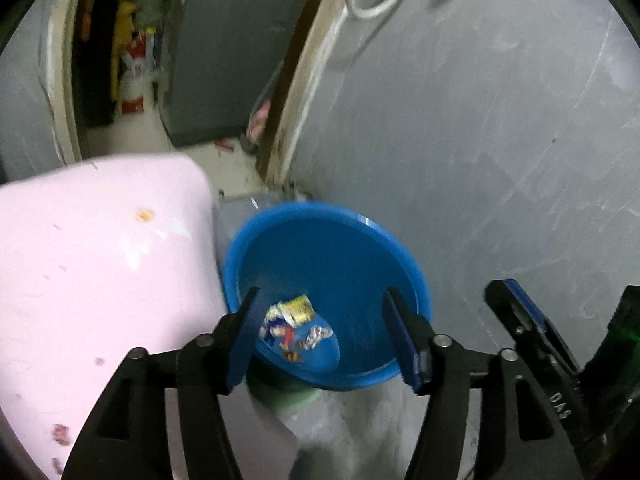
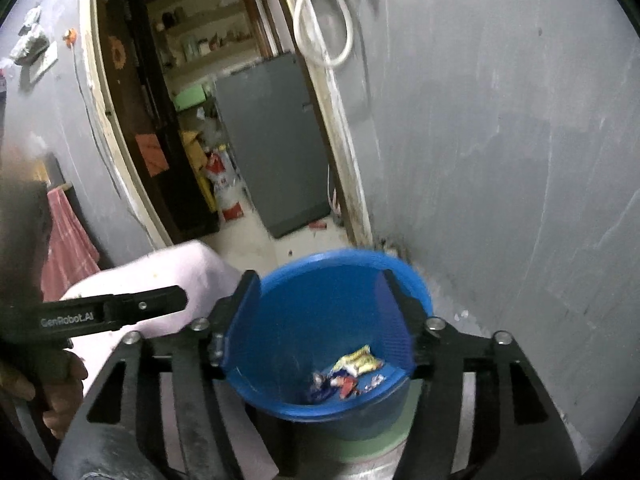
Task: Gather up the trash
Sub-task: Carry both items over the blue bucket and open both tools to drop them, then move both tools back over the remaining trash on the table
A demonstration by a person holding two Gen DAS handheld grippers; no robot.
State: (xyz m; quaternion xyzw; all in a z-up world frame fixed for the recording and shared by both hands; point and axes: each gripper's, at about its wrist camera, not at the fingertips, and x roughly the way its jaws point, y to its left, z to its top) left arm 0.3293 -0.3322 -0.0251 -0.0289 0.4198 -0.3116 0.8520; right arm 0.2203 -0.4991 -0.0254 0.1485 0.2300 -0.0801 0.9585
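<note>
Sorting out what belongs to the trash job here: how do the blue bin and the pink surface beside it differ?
The blue bin is a round, open container; the pink surface is flat and broad. The bin holds crumpled wrappers at its bottom; the pink surface carries only a few small stains. The bin stands by the grey wall; the pink surface lies on its other side, toward the doorway. Both look plain and single-coloured.

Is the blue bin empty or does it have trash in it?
Not empty. The blue bin holds a few crumpled wrappers on its bottom, and most of its inside is still bare blue wall.
</note>
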